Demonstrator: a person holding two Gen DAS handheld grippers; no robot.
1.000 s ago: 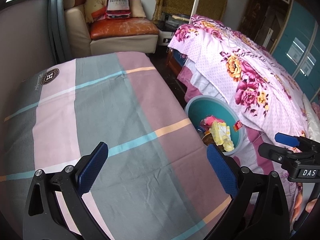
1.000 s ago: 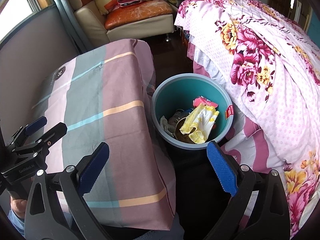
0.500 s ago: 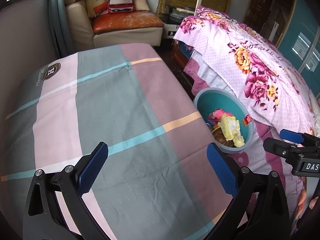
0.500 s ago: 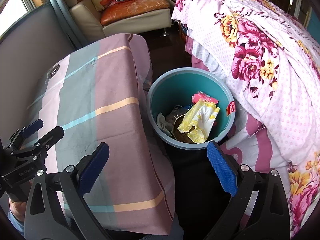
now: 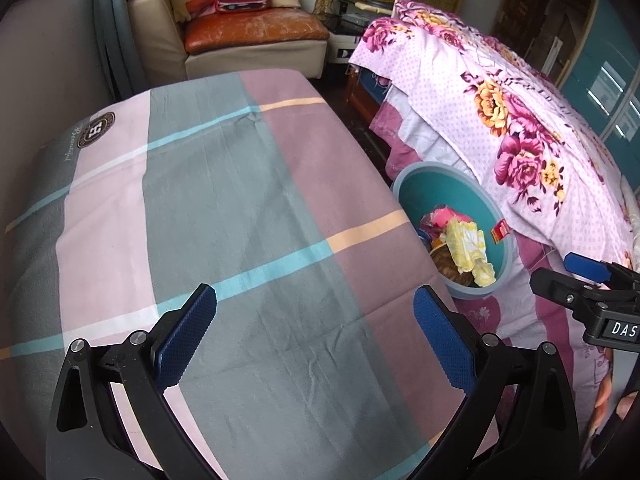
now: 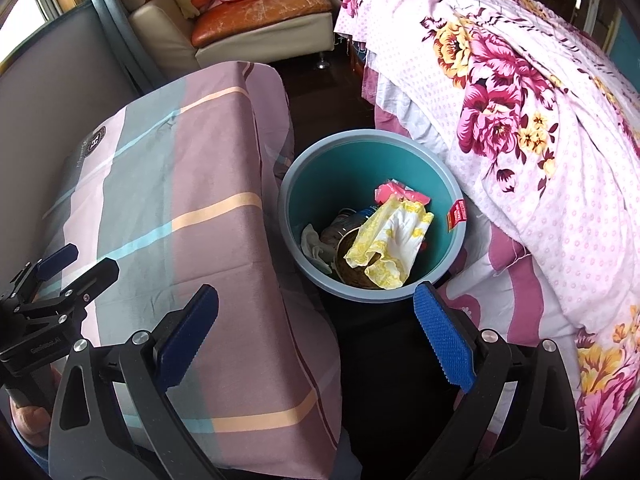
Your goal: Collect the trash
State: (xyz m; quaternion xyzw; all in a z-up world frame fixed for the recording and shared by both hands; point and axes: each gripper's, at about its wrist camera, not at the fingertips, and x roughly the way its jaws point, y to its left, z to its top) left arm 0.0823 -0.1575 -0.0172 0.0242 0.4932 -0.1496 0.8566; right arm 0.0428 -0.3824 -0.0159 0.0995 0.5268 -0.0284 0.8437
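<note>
A teal bin [image 6: 320, 184] stands on the floor between the cloth-covered table [image 6: 208, 184] and the bed. Inside lie a yellow-and-white wrapper [image 6: 390, 240], a pink packet [image 6: 394, 194], a white crumpled piece and a round brown item. In the left wrist view the bin [image 5: 436, 184] sits right of the table [image 5: 224, 200]. My left gripper [image 5: 314, 340] hovers open over the table's near part, nothing between its fingers. My right gripper [image 6: 316, 340] is open and empty, just short of the bin's near rim.
A bed with a pink floral cover [image 6: 520, 100] borders the bin on the right. A beige sofa with an orange cushion [image 6: 260, 8] stands at the back, a grey wall at left. Dark floor [image 6: 324, 80] runs between table and bed.
Both views have drifted slightly; the bin has shifted a little right in the left view and stays central in the right view. Both grippers remain open and empty.
</note>
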